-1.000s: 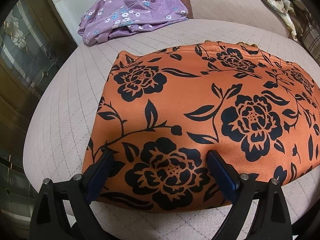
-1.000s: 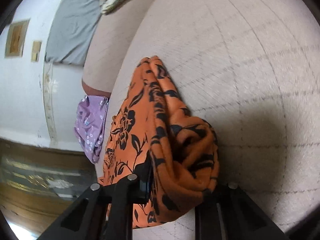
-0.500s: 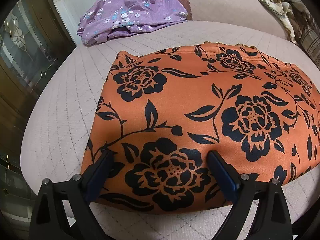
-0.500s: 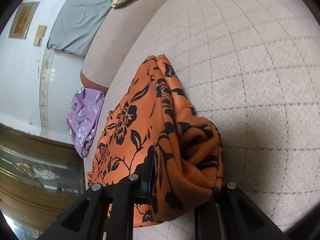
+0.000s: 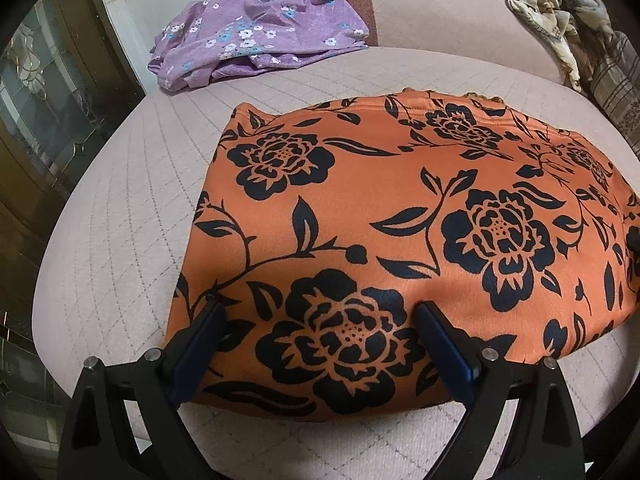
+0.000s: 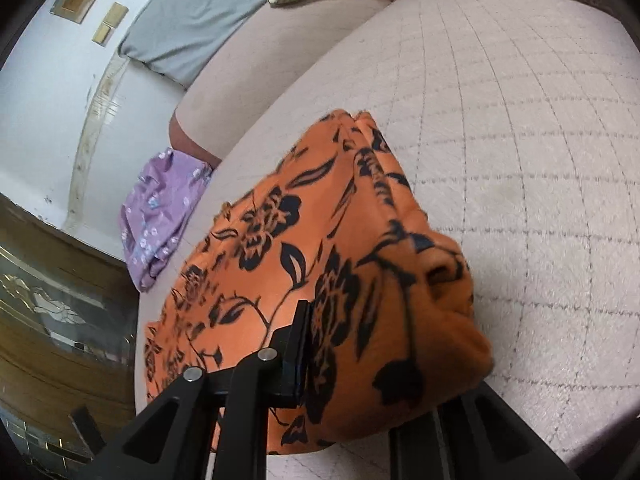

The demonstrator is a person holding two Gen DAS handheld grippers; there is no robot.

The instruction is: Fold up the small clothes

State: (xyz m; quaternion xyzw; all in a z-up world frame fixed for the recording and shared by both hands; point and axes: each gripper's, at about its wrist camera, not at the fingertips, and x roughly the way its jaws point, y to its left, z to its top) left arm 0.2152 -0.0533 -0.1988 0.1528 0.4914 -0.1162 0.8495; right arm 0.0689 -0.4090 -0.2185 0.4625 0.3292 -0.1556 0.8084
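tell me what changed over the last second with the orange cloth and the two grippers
The right gripper, gripping a bunched end of the orange cloth, has swung and drawn it further over. The left gripper stayed open, pressed on the near edge; the purple garment unmoved.

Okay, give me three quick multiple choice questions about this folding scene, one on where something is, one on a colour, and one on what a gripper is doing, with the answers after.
1. Where does the purple floral garment lie relative to the orange floral garment?
A. On top of it
B. Apart from it, at the far edge of the quilted surface
C. Under it

2. What colour are the flowers printed on the orange garment?
A. White
B. Blue
C. Black

3. How does the left gripper stand?
A. Fingers spread wide over the garment's near edge
B. Shut on the purple garment
C. Out of view

Answers: B, bare quilting separates them; C, dark blooms cover the orange cloth; A, both pads sit far apart.
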